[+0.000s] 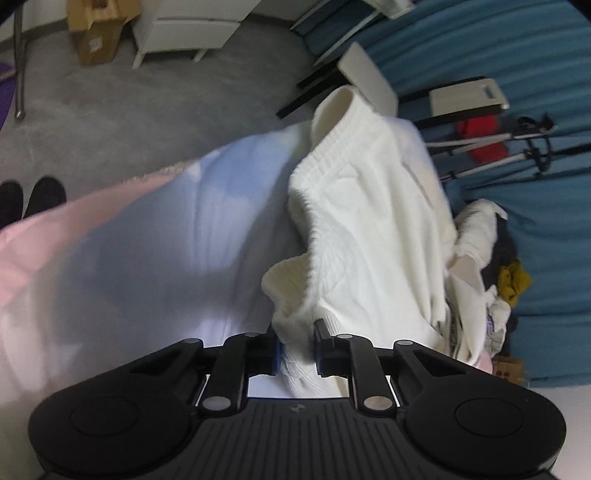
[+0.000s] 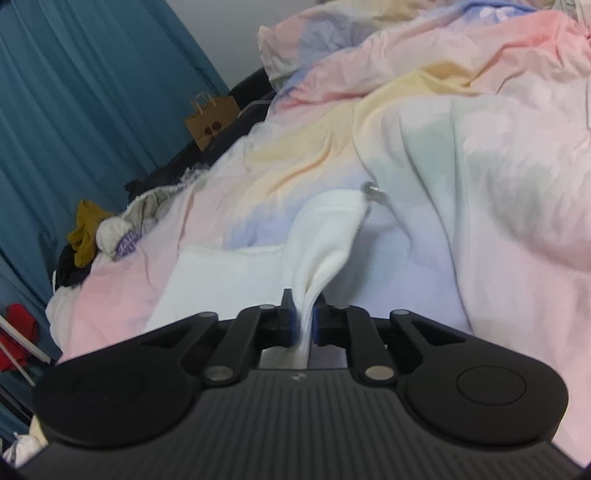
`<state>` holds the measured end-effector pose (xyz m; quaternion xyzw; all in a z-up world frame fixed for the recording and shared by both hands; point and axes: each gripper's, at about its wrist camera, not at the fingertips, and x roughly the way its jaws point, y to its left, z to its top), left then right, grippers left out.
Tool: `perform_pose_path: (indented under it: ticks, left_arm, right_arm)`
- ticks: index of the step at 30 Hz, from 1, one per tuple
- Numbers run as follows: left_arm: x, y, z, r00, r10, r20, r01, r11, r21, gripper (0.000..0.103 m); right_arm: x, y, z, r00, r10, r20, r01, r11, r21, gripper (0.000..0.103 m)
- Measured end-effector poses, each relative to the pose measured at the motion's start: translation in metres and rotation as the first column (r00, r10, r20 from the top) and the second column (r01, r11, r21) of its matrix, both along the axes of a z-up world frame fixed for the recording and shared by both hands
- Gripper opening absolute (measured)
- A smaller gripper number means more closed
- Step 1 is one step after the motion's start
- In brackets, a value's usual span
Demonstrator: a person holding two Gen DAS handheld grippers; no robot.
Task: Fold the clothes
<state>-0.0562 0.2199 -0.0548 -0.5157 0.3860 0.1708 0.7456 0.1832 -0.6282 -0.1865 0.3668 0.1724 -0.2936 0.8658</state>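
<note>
Both tools pinch the white knit sweater (image 1: 369, 221): left tool (image 1: 295, 350) on a bunched ribbed edge, right tool (image 2: 303, 325) on stretched cloth, its length running ahead across the bed (image 2: 480, 184).

A grey carpet floor (image 1: 110, 103) fills the left wrist view toward ten o'clock, with a white cabinet (image 1: 184, 29) at twelve and a cardboard box (image 1: 94, 33) at eleven. A teal curtain (image 1: 535, 221) hangs at three o'clock. In the right wrist view, pastel bedding (image 2: 461, 166) spreads toward two o'clock, a paper bag (image 2: 210, 118) at eleven.
</note>
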Motion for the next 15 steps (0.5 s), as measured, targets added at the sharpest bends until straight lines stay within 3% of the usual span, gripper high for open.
perform_pose_path:
  ticks: [5, 7, 10, 12, 15]
  left_arm:
    - [-0.034, 0.003, 0.005, 0.999, -0.035, -0.012, 0.035, 0.998, 0.045, 0.017]
    - [-0.030, 0.006, -0.004, 0.996, -0.066, -0.064, 0.070, 0.996, 0.062, 0.018]
    - [-0.034, 0.007, -0.013, 0.987, -0.104, -0.120, 0.112, 0.992, 0.058, 0.021]
    - [-0.034, 0.011, -0.014, 0.985, -0.118, -0.129, 0.126, 0.991, 0.053, 0.024]
    - [-0.033, 0.002, -0.006, 0.975, -0.172, -0.144, 0.188, 0.976, 0.107, 0.034]
  right_arm:
    - [-0.017, 0.004, 0.020, 0.999, -0.045, 0.004, 0.045, 0.997, -0.067, 0.011]
    - [-0.015, 0.005, 0.014, 0.997, -0.033, -0.064, 0.027, 0.995, -0.095, 0.011]
    - [-0.006, -0.001, -0.014, 0.975, 0.005, -0.222, -0.010, 1.000, -0.021, 0.012]
    - [-0.008, -0.006, -0.026, 0.973, 0.031, -0.230, -0.028, 0.999, 0.020, 0.013]
    - [-0.014, -0.006, -0.019, 0.980, 0.015, -0.198, -0.009, 0.999, 0.032, 0.014]
